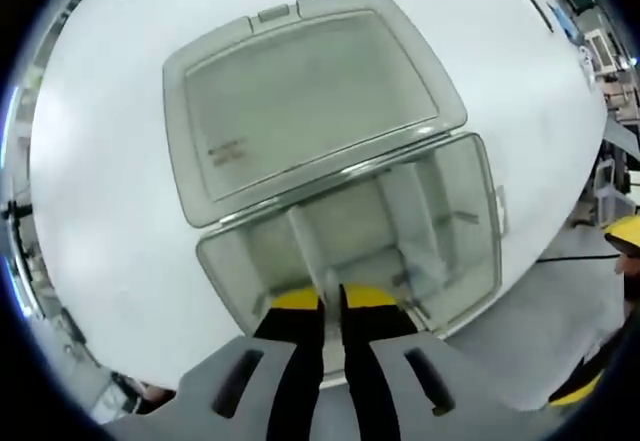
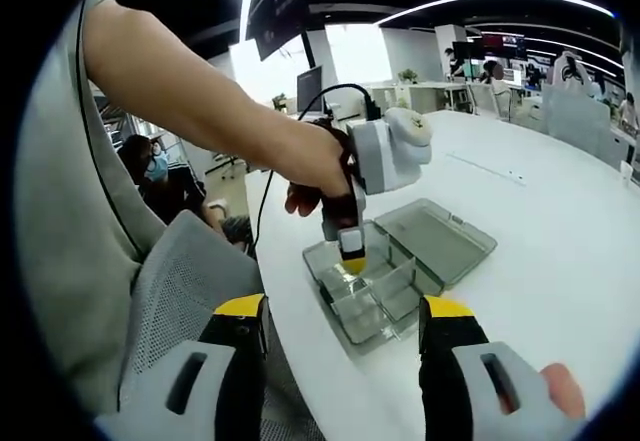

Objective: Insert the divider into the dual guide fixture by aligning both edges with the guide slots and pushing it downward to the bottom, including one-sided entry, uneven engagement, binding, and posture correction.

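The left claw (image 1: 332, 306) is closed on the top edge of the clear divider (image 1: 310, 251), which stands in the box (image 1: 470, 251) on the white tabletop (image 1: 110, 191), lid (image 1: 300, 101) open on the far side. The right claw (image 2: 345, 346) hangs wide open and empty, well back from the box (image 2: 345, 311). Risk, as I judge it: if one edge sits deeper than the other, pushing down could jam the divider askew or tip the light box.
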`<state>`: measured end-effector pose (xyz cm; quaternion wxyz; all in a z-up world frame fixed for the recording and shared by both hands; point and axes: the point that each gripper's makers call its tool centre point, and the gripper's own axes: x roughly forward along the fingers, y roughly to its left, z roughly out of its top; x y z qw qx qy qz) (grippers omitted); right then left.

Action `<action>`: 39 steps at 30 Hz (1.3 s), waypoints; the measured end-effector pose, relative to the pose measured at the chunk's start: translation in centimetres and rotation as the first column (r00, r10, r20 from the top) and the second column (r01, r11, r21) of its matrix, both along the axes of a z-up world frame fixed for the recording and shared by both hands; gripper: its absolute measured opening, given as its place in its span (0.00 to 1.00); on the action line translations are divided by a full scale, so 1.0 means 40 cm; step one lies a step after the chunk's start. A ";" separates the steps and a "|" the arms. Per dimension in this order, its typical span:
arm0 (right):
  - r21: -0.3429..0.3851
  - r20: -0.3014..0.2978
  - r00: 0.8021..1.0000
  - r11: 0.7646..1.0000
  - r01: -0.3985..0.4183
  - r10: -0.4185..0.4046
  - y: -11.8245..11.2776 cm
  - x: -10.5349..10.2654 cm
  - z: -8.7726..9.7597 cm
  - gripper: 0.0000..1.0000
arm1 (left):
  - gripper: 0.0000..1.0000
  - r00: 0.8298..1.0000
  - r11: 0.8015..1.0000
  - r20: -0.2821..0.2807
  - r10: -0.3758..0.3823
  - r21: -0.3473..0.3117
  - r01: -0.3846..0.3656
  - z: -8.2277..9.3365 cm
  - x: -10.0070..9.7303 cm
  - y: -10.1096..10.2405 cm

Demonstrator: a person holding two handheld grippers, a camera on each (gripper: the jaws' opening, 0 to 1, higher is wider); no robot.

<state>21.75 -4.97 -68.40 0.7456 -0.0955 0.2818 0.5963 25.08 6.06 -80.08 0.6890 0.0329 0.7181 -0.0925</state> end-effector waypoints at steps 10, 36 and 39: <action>-0.001 0.006 1.000 1.000 -0.005 0.005 0.003 -0.003 0.008 0.58 | 0.09 0.999 0.998 0.049 -0.006 -0.060 0.009 0.011 0.014 0.004; -0.008 0.011 1.000 1.000 -0.028 0.028 0.008 -0.016 0.020 0.58 | 0.01 0.983 0.961 0.112 0.145 -0.250 -0.113 0.063 -0.011 -0.010; -0.012 0.011 1.000 1.000 -0.029 0.029 0.005 -0.015 0.018 0.58 | 0.00 0.983 0.962 0.111 0.148 -0.248 -0.117 0.061 -0.010 -0.010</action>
